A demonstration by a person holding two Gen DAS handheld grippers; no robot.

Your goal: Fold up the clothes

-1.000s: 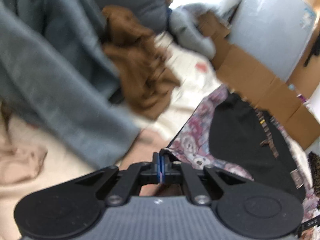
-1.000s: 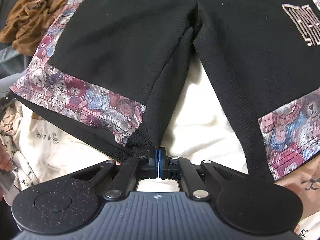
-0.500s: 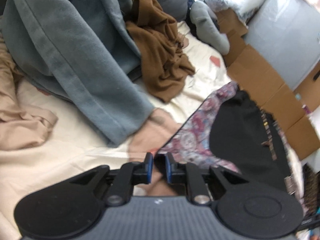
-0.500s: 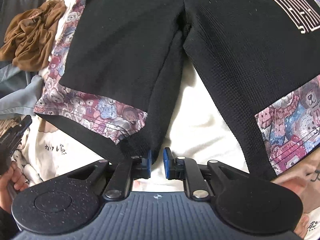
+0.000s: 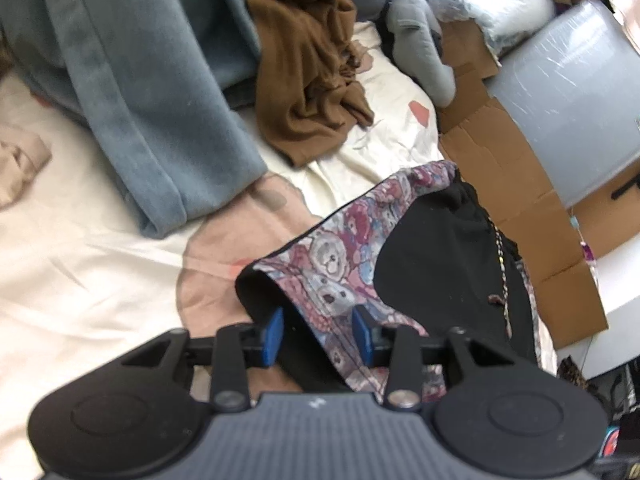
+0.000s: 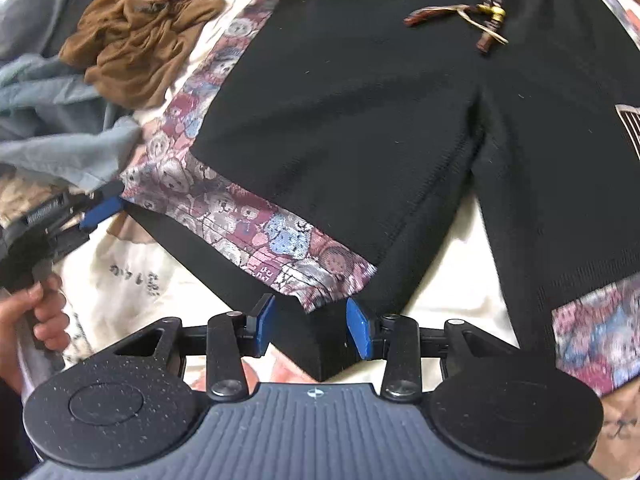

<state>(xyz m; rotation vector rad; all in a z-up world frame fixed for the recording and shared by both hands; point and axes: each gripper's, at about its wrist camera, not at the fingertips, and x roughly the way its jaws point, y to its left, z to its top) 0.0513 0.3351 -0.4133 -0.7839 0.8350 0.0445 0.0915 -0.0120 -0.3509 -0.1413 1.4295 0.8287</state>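
Black shorts (image 6: 360,128) with bear-print side and hem bands lie flat on a cream bedsheet (image 6: 132,280). My right gripper (image 6: 310,326) is open, its blue pads on either side of the inner hem corner of the left leg. My left gripper (image 5: 318,336) is open around the outer hem corner of the same leg (image 5: 332,280); it also shows at the left of the right wrist view (image 6: 98,210). The drawstring (image 6: 480,20) lies on the waist.
A brown garment (image 5: 308,68), a grey-blue fleece robe (image 5: 132,80) and a beige cloth (image 5: 20,160) lie on the bed. Cardboard boxes (image 5: 512,184), a wrapped grey package (image 5: 572,92) and a grey plush toy (image 5: 424,48) stand along the far side.
Both grippers went from shut to wide open and moved forward, so that each now straddles a hem corner of the shorts' left leg.
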